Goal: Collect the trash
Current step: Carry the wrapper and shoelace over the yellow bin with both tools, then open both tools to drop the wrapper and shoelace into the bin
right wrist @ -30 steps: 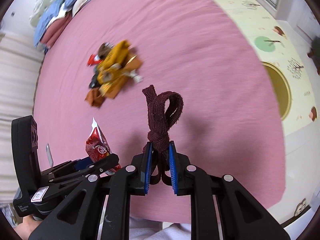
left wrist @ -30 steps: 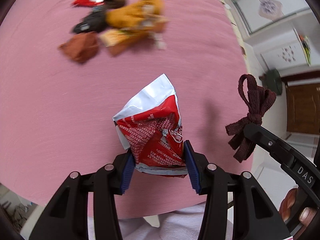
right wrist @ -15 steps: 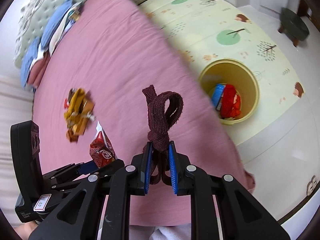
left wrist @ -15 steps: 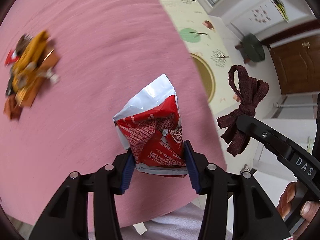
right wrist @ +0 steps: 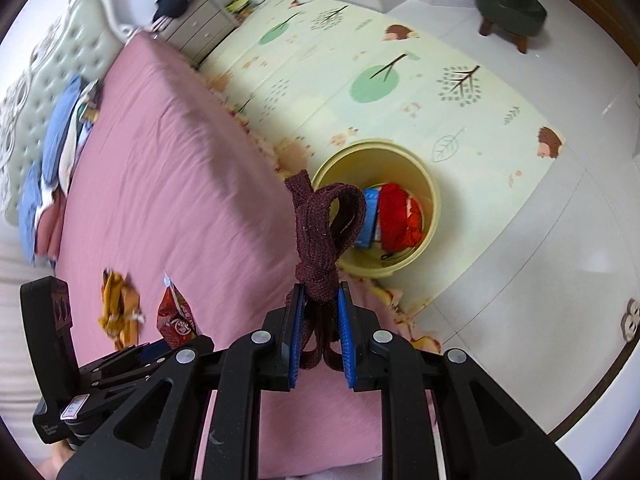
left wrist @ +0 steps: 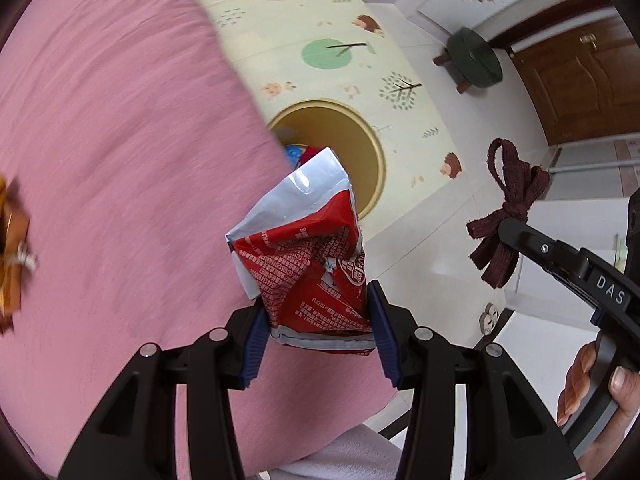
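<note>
My left gripper (left wrist: 316,320) is shut on a crumpled red and silver snack bag (left wrist: 304,256), held over the edge of the pink bed. My right gripper (right wrist: 319,320) is shut on a knotted dark maroon fabric strip (right wrist: 320,236); the same strip (left wrist: 508,208) shows at the right of the left wrist view. A yellow bin (right wrist: 420,248) stands on the floor mat beside the bed with red and blue trash inside; in the left wrist view the bin (left wrist: 368,148) lies partly behind the bag. A pile of yellow and brown wrappers (right wrist: 118,312) stays on the bed.
The pink bed (right wrist: 160,184) fills the left, with folded bedding at its head. A patterned play mat (right wrist: 360,60) covers the floor. A dark green stool (right wrist: 510,4) stands far right, near a wooden door (left wrist: 580,84). A person's hand (left wrist: 592,384) holds the right gripper.
Both grippers have swung from over the bed towards its edge, each keeping its load. The wrapper pile has slid off to the left and the yellow bin has come into view.
</note>
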Motion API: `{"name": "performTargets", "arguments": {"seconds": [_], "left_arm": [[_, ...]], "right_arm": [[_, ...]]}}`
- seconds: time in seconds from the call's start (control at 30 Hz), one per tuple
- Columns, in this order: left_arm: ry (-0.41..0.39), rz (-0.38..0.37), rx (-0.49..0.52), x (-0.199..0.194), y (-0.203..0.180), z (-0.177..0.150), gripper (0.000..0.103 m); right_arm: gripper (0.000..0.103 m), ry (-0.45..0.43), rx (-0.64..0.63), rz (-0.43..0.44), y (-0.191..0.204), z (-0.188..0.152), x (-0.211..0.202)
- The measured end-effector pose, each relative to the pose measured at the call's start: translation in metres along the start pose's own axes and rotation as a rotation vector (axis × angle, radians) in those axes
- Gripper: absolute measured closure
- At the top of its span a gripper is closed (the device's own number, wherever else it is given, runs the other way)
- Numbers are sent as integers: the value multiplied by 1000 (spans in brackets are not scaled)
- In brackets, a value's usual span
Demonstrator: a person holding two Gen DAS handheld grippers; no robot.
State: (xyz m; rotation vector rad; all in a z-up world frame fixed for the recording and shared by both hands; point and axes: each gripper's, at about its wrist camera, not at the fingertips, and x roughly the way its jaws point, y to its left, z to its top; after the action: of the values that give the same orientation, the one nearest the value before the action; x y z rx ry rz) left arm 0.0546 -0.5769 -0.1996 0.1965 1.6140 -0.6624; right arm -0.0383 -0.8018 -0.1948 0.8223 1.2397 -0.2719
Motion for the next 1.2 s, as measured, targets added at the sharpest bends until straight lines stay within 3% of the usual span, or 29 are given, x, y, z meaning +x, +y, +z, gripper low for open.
{"name": "performTargets", "arguments": {"seconds": [0.27,0.7,0.8,0.87,0.97,1.2], "left_arm": [[19,-15,82,19,-39,35,56],[42,-40,156,42,-66,70,56],[44,-45,163,44,-66,76,50],[54,-41,168,46,-64,79,36],[50,-29,169,46,-61,84,29],[53,-25,132,42,-47,82,26]], "right_arm": [[87,-11,49,-3,-30,28,0],[86,2,41,11,-32,56,11],[84,-3,43,23,-30,62,10],[72,3,67,28,-33,66,11],[72,4,87,35,-35,71,12],[72,13,76,28,-27,69,13]]}}
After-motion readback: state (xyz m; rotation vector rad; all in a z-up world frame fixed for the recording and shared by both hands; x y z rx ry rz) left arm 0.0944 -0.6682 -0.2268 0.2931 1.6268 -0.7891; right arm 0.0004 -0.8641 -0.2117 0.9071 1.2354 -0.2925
